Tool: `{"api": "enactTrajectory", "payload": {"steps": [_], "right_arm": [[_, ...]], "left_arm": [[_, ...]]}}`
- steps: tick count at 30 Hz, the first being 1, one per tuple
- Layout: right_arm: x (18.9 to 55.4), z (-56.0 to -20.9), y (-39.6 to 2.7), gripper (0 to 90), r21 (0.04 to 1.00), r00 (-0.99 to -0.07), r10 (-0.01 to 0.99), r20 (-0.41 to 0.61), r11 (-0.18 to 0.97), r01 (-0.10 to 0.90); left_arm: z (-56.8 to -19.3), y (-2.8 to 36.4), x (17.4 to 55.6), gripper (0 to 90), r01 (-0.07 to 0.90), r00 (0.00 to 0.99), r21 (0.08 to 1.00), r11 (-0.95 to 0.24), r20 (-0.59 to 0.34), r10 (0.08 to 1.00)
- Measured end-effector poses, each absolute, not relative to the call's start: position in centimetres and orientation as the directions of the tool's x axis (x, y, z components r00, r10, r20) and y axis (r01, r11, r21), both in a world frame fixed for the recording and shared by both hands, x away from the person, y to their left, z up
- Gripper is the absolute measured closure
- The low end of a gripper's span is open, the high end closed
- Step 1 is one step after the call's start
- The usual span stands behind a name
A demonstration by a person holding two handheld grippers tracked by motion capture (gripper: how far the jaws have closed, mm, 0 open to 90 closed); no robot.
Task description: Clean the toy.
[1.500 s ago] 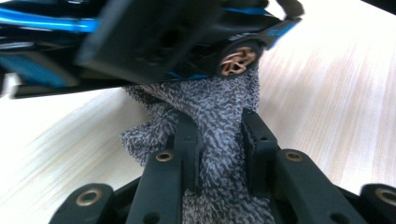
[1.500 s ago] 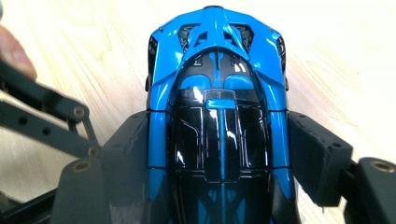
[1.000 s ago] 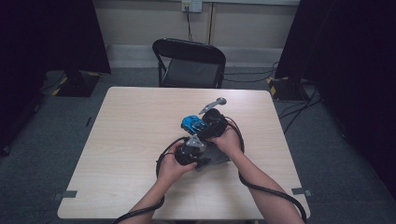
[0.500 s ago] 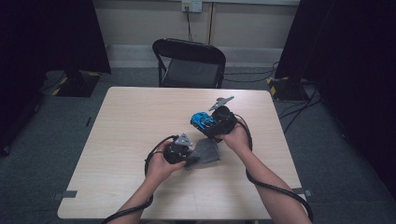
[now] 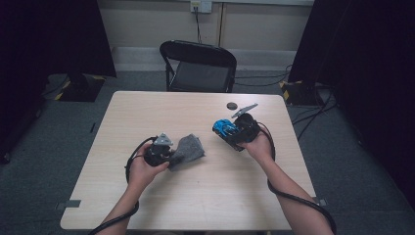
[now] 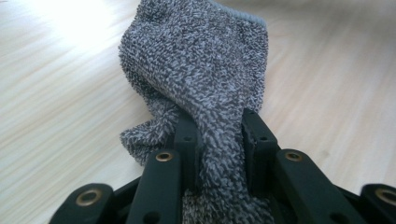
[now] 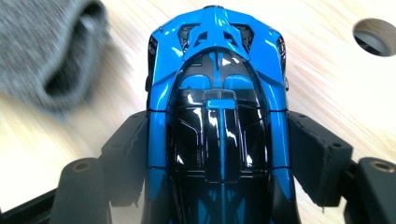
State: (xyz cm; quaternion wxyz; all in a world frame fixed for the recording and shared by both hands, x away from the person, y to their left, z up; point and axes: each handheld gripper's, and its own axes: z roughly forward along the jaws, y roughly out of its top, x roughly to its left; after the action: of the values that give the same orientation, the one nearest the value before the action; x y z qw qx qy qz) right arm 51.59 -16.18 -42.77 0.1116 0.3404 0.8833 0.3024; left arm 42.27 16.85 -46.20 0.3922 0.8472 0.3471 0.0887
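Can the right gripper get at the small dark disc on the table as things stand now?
Probably not yet. The right gripper is shut on the blue toy car, so its jaws are full. The disc lies close by on bare table, with nothing between them.

On a light wooden table (image 5: 147, 205) the left gripper (image 5: 164, 151) pinches a grey knitted cloth (image 5: 188, 149) that lies just beside it, while the right gripper (image 5: 234, 131) clasps a blue toy car (image 5: 225, 128), well apart from the cloth. A small dark disc (image 5: 231, 105) rests near the far edge, before a black folding chair (image 5: 198, 66)
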Motion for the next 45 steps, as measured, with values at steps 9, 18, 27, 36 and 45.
{"api": "enactTrajectory", "payload": {"steps": [9,18,27,36,45], "right_arm": [[51.9,-44.1,-17.3,28.6,0.592,-0.727,0.687,0.012,0.581,0.559],[52.2,-45.3,-18.2,28.6,0.572,-0.706,0.708,0.005,0.577,0.582],[52.1,-46.2,-18.3,28.5,0.559,-0.71,0.704,-0.001,0.589,0.584],[51.9,-47.2,-18.5,28.4,0.544,-0.709,0.706,0.001,0.594,0.593],[51.8,-47.9,-18.6,28.3,0.543,-0.704,0.71,0.001,0.59,0.597]], "left_arm": [[-47.0,19.6,42.3,71.7,0.55,0.697,0.719,-0.426,-0.113,0.708],[-47.5,20.9,42.7,71.7,0.564,0.664,0.72,-0.405,-0.103,0.741],[-48.0,21.1,43.5,71.5,0.577,0.646,0.72,-0.385,-0.115,0.754],[-48.3,21.0,44.4,71.2,0.582,0.631,0.719,-0.381,-0.103,0.769],[-48.5,20.5,45.8,70.6,0.582,0.627,0.714,-0.39,-0.089,0.773]]}}
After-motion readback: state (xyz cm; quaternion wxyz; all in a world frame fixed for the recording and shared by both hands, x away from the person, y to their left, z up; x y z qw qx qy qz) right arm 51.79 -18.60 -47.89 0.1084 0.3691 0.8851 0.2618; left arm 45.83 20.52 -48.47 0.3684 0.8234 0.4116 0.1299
